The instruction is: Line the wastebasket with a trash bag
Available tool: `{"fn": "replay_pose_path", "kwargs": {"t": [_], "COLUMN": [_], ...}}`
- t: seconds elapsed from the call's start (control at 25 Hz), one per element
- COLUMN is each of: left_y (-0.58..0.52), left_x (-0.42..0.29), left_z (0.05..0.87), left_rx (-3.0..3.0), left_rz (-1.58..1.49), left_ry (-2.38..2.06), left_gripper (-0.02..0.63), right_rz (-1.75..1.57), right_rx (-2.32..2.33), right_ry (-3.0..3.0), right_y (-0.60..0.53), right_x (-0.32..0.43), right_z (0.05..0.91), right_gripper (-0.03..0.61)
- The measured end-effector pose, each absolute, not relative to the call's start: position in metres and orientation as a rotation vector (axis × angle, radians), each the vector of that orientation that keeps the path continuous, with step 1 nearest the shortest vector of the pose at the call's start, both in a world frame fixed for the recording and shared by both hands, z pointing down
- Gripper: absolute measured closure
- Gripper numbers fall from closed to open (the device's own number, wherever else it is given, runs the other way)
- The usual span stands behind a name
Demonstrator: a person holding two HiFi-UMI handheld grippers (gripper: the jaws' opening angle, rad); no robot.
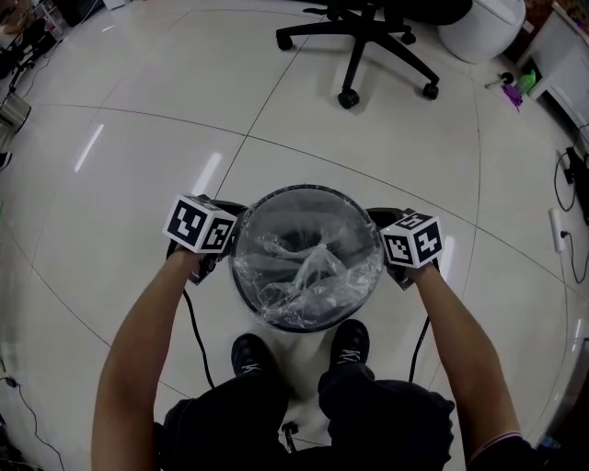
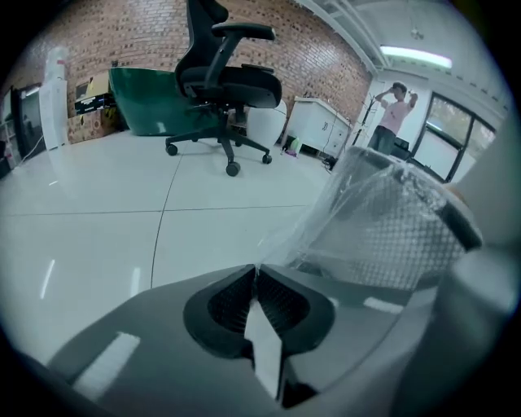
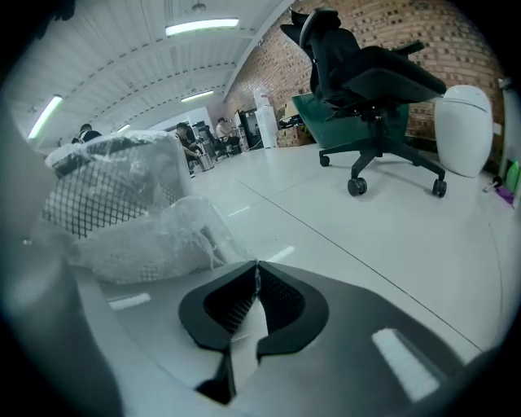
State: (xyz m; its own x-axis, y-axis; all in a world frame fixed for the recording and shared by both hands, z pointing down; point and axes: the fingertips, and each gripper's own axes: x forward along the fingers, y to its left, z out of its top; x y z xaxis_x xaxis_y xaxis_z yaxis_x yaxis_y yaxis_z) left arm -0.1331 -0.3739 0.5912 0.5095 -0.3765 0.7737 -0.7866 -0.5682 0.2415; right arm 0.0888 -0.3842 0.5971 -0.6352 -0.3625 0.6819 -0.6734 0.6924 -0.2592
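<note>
A black mesh wastebasket (image 1: pixel 247 278) stands on the floor between my two grippers. A clear trash bag (image 1: pixel 308 267) lies crumpled inside it, its edge drawn over the rim. My left gripper (image 1: pixel 219 243) sits at the basket's left rim, shut on the bag's film. In the left gripper view the film (image 2: pixel 326 213) runs from the closed left gripper (image 2: pixel 256 275) up to the basket (image 2: pixel 403 232). My right gripper (image 1: pixel 392 243) sits at the right rim. In the right gripper view the right gripper (image 3: pixel 257 272) pinches thin film beside the bunched bag (image 3: pixel 138 238) and the mesh (image 3: pixel 89 204).
A black office chair (image 1: pixel 368 41) stands on the tiled floor beyond the basket, with a white round bin (image 1: pixel 480 26) to its right. Cables and a power strip (image 1: pixel 558 225) lie at the right edge. The person's shoes (image 1: pixel 248 354) stand just behind the basket.
</note>
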Motion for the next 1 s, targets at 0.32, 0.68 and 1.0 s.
{"fn": "replay_pose_path", "kwargs": {"t": [0.32,0.68,1.0], "left_y": [-0.361,-0.341,-0.334], "left_x": [-0.135,-0.135,-0.134], "left_z": [0.61,0.632,0.625], "left_rx": [2.136,2.094,2.092], "left_rz": [0.903,0.895,0.887], "left_ry": [-0.922,-0.914,-0.948], "left_gripper": [0.598,0.597,0.54], "right_rz": [0.735,0.786,0.795], "right_rx": [0.777,0.778,0.834], "right_ry": [-2.294,-2.299,-2.293], "right_y": [-0.374,-0.36,-0.355], "right_x": [0.087,0.085,0.094], "right_z": [0.617,0.628,0.626], "right_gripper": [0.575,0.575,0.515]}}
